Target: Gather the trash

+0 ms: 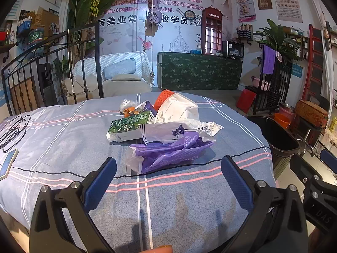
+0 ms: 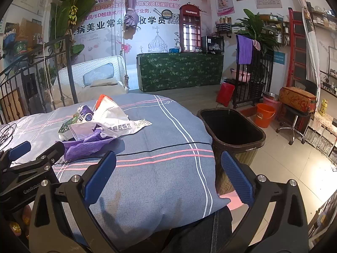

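Note:
A heap of trash lies mid-bed: a purple plastic wrapper (image 1: 168, 151) in front, a white paper bag (image 1: 168, 131) on it, a green carton (image 1: 128, 125), a white face mask (image 1: 179, 107) and an orange piece (image 1: 163, 98) behind. My left gripper (image 1: 168, 164) stands open just short of the purple wrapper, nothing between its blue pads. My right gripper (image 2: 168, 160) is also open and empty, over the bed's right edge, with the trash heap (image 2: 94, 126) to its left. A black bin (image 2: 231, 128) stands on the floor right of the bed.
The bed has a blue striped cover (image 1: 63, 137). A phone (image 1: 8, 164) and a coiled black cable (image 1: 12, 132) lie at its left side. An iron headboard (image 1: 52, 63) rises behind. Orange bucket (image 2: 265, 115), red bag (image 2: 225, 93) and a stool (image 2: 294, 113) stand on the floor.

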Motion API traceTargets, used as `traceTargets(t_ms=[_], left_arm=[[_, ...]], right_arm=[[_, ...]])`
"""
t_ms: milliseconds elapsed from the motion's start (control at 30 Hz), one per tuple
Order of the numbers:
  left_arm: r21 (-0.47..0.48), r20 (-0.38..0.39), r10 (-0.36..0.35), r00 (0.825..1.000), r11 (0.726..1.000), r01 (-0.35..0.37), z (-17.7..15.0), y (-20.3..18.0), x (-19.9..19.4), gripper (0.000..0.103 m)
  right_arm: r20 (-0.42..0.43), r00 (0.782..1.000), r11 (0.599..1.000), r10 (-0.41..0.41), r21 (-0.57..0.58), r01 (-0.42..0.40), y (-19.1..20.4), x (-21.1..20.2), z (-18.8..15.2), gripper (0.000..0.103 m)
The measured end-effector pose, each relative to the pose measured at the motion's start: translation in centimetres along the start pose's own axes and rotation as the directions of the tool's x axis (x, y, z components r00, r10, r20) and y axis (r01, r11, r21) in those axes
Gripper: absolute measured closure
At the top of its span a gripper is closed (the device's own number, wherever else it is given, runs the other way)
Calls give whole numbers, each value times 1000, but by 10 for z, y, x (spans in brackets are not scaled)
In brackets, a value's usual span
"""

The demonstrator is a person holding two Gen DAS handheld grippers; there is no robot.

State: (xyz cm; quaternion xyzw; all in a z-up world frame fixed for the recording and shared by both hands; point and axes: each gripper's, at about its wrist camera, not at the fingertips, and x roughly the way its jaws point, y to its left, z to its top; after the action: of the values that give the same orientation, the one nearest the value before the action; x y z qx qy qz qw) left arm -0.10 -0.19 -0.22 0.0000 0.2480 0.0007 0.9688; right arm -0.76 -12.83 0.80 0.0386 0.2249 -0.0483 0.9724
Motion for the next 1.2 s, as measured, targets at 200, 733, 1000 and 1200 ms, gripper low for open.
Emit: traceTargets(t_ms=[200,733,1000,1200], left_arm=[[-1,-3,-1,1000,1000,1,0,5,-1,5],[-2,-2,-2,1000,1000,2,2,1,-1,5],[0,0,-1,1000,1000,1,2,1,-1,5],[-1,-1,0,1000,1000,0,1,-1,0,5]], right_arm=[[-2,1000,1000,-1,-2,1,1,3,-3,4],[-2,1000,1000,-2,-3,2,2,4,-2,4],[-2,1000,1000,-4,-5,4,3,4,-2,4],[-3,1000,1000,-3,-4,3,2,4,-1,4]])
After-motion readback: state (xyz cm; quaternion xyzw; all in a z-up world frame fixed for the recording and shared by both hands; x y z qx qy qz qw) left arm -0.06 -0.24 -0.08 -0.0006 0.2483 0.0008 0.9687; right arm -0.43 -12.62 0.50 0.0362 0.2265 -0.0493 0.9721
